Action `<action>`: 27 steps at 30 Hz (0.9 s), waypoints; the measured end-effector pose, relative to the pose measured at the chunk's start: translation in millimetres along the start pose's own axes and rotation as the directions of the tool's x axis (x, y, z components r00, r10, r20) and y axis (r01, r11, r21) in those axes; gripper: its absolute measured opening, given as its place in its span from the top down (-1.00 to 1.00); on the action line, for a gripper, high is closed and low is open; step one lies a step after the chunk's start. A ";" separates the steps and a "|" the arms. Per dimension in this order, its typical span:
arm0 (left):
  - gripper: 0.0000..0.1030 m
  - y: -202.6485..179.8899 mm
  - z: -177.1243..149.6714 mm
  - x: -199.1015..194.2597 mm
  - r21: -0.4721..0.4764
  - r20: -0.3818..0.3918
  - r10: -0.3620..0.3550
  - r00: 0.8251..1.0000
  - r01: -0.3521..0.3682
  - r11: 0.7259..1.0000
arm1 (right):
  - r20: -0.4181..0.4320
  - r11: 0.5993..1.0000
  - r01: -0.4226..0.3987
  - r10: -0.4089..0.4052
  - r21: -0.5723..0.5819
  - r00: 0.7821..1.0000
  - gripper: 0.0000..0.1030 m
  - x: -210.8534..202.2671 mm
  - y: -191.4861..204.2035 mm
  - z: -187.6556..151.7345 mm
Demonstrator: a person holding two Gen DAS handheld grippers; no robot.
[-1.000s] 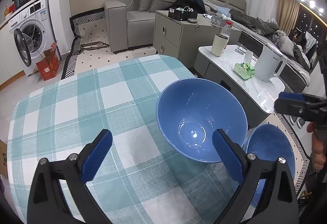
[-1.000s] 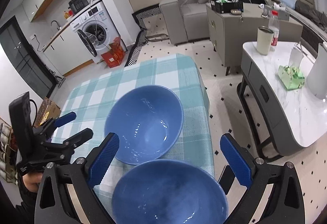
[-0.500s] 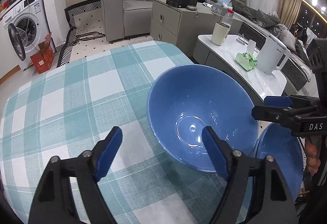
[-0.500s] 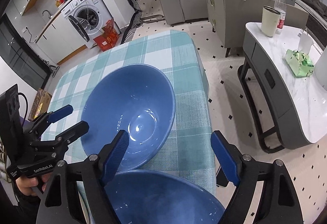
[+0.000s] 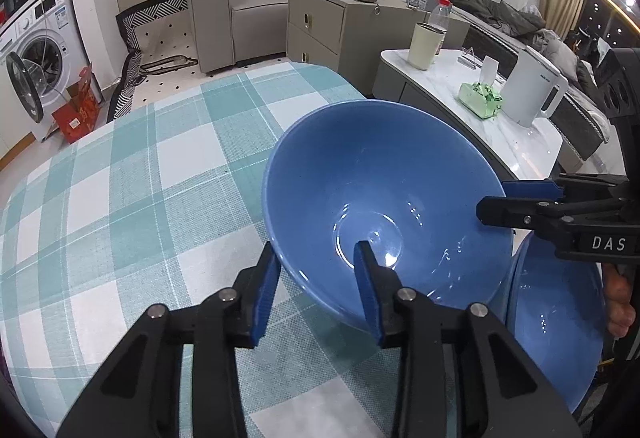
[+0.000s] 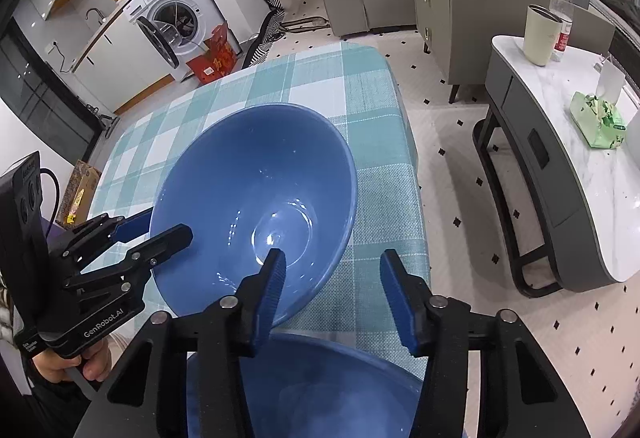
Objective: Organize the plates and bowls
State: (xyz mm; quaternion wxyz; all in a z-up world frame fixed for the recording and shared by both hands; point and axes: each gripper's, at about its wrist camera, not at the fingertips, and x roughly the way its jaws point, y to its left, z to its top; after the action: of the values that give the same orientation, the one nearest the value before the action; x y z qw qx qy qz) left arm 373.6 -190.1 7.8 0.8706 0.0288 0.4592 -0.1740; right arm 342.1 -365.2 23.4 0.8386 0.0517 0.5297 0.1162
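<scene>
Left tool (image 5: 316,278) straddling bowl (image 5: 384,206) rim, bowl tilted, mouth up

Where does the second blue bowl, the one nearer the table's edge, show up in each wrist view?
Left wrist: second blue bowl at lower right, partly behind the larger-looking bowl.
Right wrist: it fills the bottom centre, beneath the right gripper.
Shared landmark: the cream cup on the marble side table.
</scene>
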 end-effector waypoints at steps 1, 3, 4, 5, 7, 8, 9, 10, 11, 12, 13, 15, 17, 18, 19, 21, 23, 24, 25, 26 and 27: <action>0.38 -0.2 -0.3 0.3 0.000 0.000 -0.001 1.000 0.001 1.000 | -0.001 1.000 0.003 -0.003 -0.002 1.000 0.13 0.5 0.5 -0.5; 0.44 0.3 -1.0 1.3 -0.004 -0.003 -0.011 1.000 0.011 1.000 | -0.002 1.000 0.002 -0.002 -0.011 1.000 0.34 1.5 1.7 -1.2; 0.45 -0.2 -1.3 1.2 -0.003 -0.002 -0.010 1.000 0.010 1.000 | -0.004 1.000 0.003 -0.003 -0.014 1.000 0.36 2.1 2.7 -1.6; 0.46 0.1 -1.0 1.1 -0.002 0.000 -0.008 1.000 0.008 1.000 | -0.003 1.000 0.005 -0.005 -0.019 1.000 0.40 1.7 3.5 -2.0; 0.46 -0.2 -1.5 0.5 -0.002 0.005 -0.008 1.000 0.008 1.000 | 0.000 1.000 0.006 -0.006 -0.028 1.000 0.47 1.4 6.2 -3.1; 0.46 -0.9 -1.8 0.4 -0.001 0.005 -0.007 1.000 0.007 1.000 | -0.001 0.999 0.006 -0.006 -0.031 1.000 0.49 1.8 7.3 -3.4; 0.46 -1.4 -2.0 0.3 0.000 0.006 -0.006 1.000 0.006 1.000 | 0.000 0.999 0.014 -0.014 -0.034 1.000 0.49 1.8 8.2 -3.7; 0.46 -1.1 -2.4 0.2 0.000 0.005 -0.005 1.000 0.005 1.000 | 0.002 0.999 0.022 -0.022 -0.038 1.000 0.50 1.8 9.4 -4.1; 0.46 -1.1 -2.6 0.0 -0.001 0.005 -0.006 1.000 0.006 1.000 | 0.004 0.999 0.026 -0.026 -0.041 1.000 0.50 1.7 10.4 -4.7; 0.46 -1.5 -2.3 0.0 0.000 0.006 -0.005 1.000 0.005 1.000 | 0.005 0.999 0.028 -0.028 -0.042 1.000 0.50 1.4 11.3 -5.2; 0.46 -1.4 -2.5 -0.2 -0.001 0.007 -0.004 1.000 0.004 1.000 | 0.005 0.999 0.028 -0.028 -0.042 1.000 0.50 1.0 12.2 -5.7; 0.46 -1.8 -3.1 -1.6 -0.001 0.016 0.002 1.000 -0.002 1.000 | 0.011 0.999 0.027 -0.026 -0.045 1.000 0.50 -0.2 12.9 -5.4; 0.46 -1.2 -3.7 -3.5 -0.002 0.022 0.007 1.000 -0.007 1.000 | 0.019 0.998 0.026 -0.025 -0.052 1.000 0.50 -3.0 15.4 -6.0; 0.46 -0.5 -4.0 -4.9 -0.006 0.025 0.006 1.000 -0.006 1.000 | 0.024 0.998 0.024 -0.023 -0.054 0.999 0.50 -4.6 16.6 -6.1; 0.46 0.5 -3.9 -6.6 -0.010 0.028 0.003 1.000 -0.003 1.000 | 0.028 0.998 0.025 -0.023 -0.057 0.999 0.50 -6.4 18.2 -5.8; 0.46 1.6 -4.5 -10.6 -0.012 0.038 0.009 0.999 -0.008 1.000 | 0.037 0.998 0.027 -0.025 -0.061 0.999 0.50 -9.8 19.6 -5.8; 0.46 1.8 -5.0 -14.1 -0.010 0.046 0.015 0.999 -0.014 1.000 | 0.044 0.997 0.026 -0.023 -0.069 0.999 0.50 -12.8 22.7 -5.9; 0.46 2.6 -5.2 -16.0 -0.012 0.049 0.015 0.999 -0.014 1.000 | 0.046 0.997 0.025 -0.022 -0.071 0.999 0.50 -13.9 24.2 -5.9; 0.46 3.6 -5.6 -17.9 -0.016 0.051 0.012 0.999 -0.012 1.000 | 0.049 0.997 0.027 -0.023 -0.075 0.999 0.50 -15.3 26.5 -6.1; 0.46 4.1 -5.8 -19.8 -0.020 0.054 0.012 0.998 -0.010 1.000 | 0.053 0.997 0.028 -0.024 -0.078 0.998 0.50 -16.9 28.6 -6.2; 0.46 4.9 -6.0 -22.0 -0.022 0.059 0.013 0.998 -0.012 1.000 | 0.057 0.996 0.027 -0.022 -0.079 0.998 0.50 -18.3 29.6 -6.1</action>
State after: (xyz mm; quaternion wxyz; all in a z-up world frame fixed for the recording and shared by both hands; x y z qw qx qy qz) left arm 359.2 -178.2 21.7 0.8851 0.0171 0.4350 -0.1644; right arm 324.9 -341.4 43.0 0.8558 0.0148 0.5016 0.1256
